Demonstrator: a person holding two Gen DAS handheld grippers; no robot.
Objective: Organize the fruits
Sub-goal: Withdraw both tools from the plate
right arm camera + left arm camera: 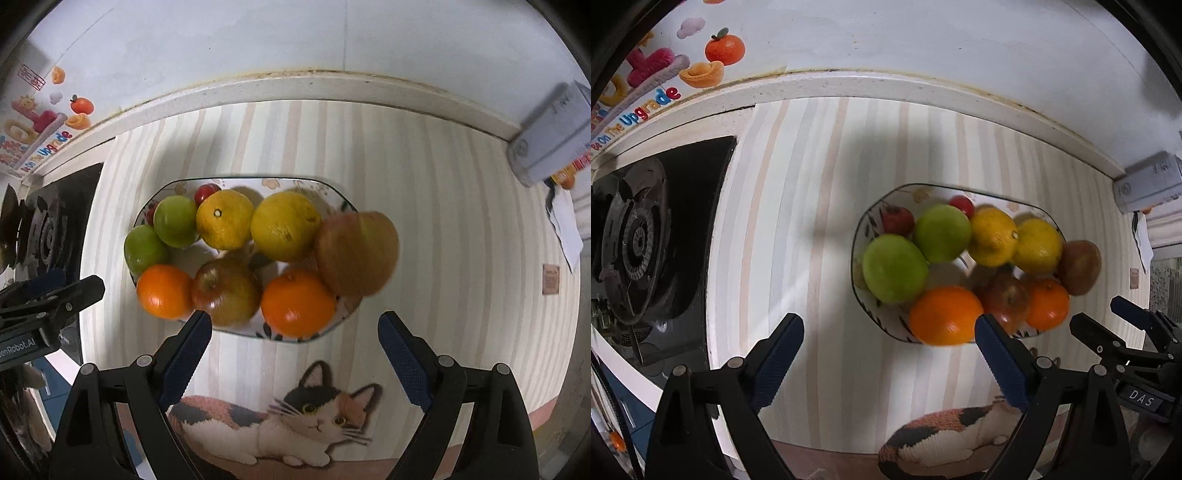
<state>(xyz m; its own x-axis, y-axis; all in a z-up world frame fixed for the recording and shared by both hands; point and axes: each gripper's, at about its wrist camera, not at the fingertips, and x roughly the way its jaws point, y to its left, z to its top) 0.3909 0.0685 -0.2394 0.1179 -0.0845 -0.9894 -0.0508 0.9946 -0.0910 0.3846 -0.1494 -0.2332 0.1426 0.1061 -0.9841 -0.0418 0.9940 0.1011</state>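
A patterned plate (236,183) (857,236) on a striped mat holds two green apples (175,220) (894,267), two yellow citrus fruits (225,219) (993,236), two oranges (297,302) (945,315), a red-green apple (225,291) (1006,297) and small red fruits (204,192) (897,219). A brownish apple (356,253) (1078,267) looks blurred at the plate's right rim. My right gripper (295,341) is open and empty, just in front of the plate. My left gripper (890,345) is open and empty, near the plate's left front.
A gas stove burner (635,243) (44,229) lies left of the mat. A white carton (550,144) (1148,182) stands at the back right by the wall. A cat picture (314,417) is on the mat's front edge.
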